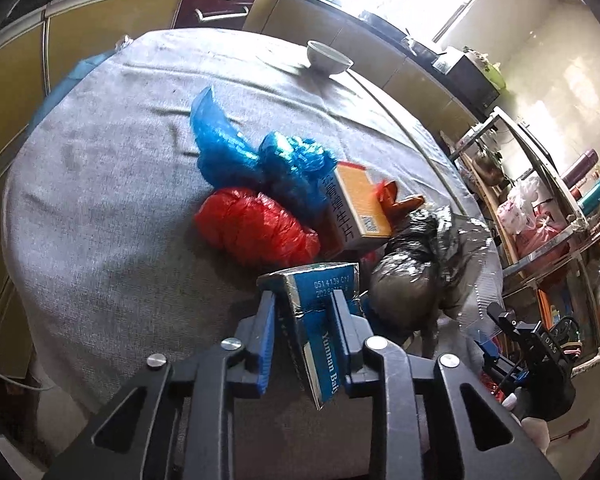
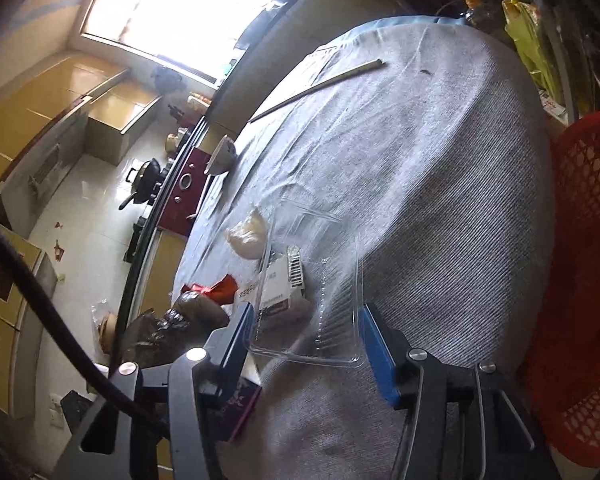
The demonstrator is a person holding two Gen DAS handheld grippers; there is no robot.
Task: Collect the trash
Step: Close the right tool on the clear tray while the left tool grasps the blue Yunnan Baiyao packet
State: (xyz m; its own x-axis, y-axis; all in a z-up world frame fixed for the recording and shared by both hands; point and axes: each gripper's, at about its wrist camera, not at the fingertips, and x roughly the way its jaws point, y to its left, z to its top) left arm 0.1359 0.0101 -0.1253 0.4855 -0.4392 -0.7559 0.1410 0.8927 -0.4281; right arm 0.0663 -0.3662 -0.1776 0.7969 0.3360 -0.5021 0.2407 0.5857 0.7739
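1. Left wrist view: the left tool [image 1: 306, 312] is clamped on a blue carton [image 1: 320, 320], held just above the grey-clothed surface [image 1: 100, 240]. Beyond it a heap waits: blue bags [image 1: 260, 152], a red bag [image 1: 256, 226], an orange box [image 1: 356, 208] and a black bag [image 1: 408, 264].
2. Right wrist view: the right tool [image 2: 304, 340] has its pads either side of a clear plastic tray [image 2: 320, 312]; I cannot tell whether they press on it. A red basket [image 2: 580, 280] stands beside the surface, seemingly the bin.
3. Judgement: collection looks early, with most trash left.
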